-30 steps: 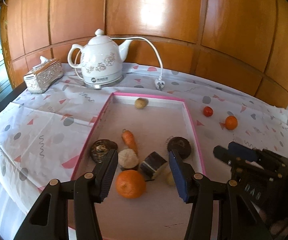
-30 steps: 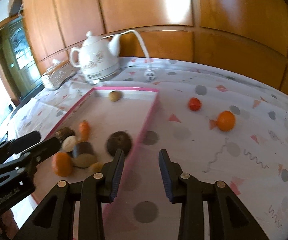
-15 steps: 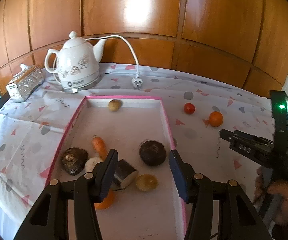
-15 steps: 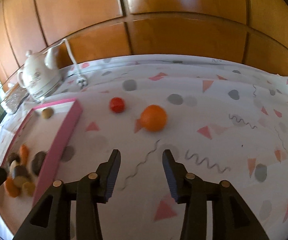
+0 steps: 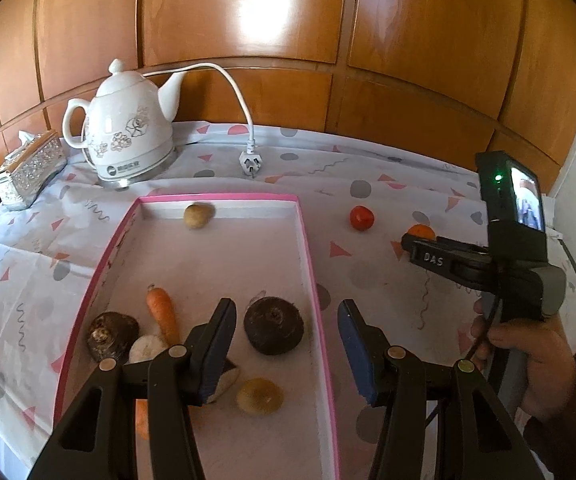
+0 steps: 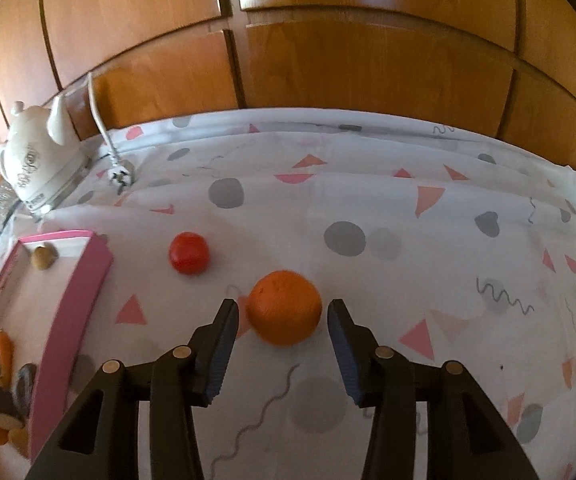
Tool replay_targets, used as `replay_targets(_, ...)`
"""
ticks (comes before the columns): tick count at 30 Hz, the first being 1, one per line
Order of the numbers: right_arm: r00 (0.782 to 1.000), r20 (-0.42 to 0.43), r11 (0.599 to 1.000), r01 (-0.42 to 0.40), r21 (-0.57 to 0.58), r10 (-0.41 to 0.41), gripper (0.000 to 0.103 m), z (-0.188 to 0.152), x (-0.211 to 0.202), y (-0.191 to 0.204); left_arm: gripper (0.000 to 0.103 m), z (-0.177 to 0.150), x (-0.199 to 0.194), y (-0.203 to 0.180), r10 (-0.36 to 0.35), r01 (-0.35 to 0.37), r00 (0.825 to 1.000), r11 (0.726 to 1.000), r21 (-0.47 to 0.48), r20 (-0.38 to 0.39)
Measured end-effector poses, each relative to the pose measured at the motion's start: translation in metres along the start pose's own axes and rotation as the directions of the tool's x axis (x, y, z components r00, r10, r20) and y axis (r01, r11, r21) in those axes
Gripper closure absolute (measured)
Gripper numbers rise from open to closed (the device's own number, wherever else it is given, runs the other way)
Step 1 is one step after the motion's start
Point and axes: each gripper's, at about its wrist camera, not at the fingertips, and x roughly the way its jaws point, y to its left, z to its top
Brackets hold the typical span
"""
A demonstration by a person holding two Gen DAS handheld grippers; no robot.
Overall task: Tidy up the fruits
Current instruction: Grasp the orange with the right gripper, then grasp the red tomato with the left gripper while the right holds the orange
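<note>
While the right hand-held gripper (image 6: 283, 320) gapes around the orange (image 6: 283, 307) at centre frame, pinch its firm, rollable equator gently.

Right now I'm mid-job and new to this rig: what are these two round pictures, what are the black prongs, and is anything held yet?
Each picture comes from a fisheye camera on a hand-held gripper; the black prongs are its two fingers.

Left wrist view: the left gripper is open and empty above the pink tray, which holds a carrot and other produce. The person's right hand holds the other tool.

Right wrist view: the right gripper is open, its fingers either side of an orange on the patterned tablecloth; no grip yet. A tomato lies nearby, a white kettle behind.

Nothing is held.
</note>
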Motion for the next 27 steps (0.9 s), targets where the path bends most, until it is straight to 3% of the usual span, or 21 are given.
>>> replay_targets(2,1.0,-0.019,1.0,-0.017,0.001,0.017,0.057,0.002,0.007,-0.002,0.049,0.003,0.003,-0.002,-0.004,0.004,1.0,1.0,-0.001,-0.001)
replay_targets(3,1.0,-0.02,1.0,-0.019,-0.001,0.019,0.064,0.002,0.009,-0.002,0.049,0.005,0.004,-0.004,-0.008,0.008,1.0,1.0,0.0,-0.001)
replay_targets(18,0.999,-0.027,0.999,0.037,0.008,-0.037,0.064,-0.023,-0.017,-0.031,0.05,0.029,0.041,-0.039,-0.083,0.082,0.995,0.997,-0.009,-0.053)
replay_targets(27,0.997,0.007,0.997,0.076,-0.004,-0.076,0.064,-0.005,-0.018,-0.029,0.052,0.054,0.075,-0.055,-0.075,0.074,0.994,0.997,-0.018,-0.077)
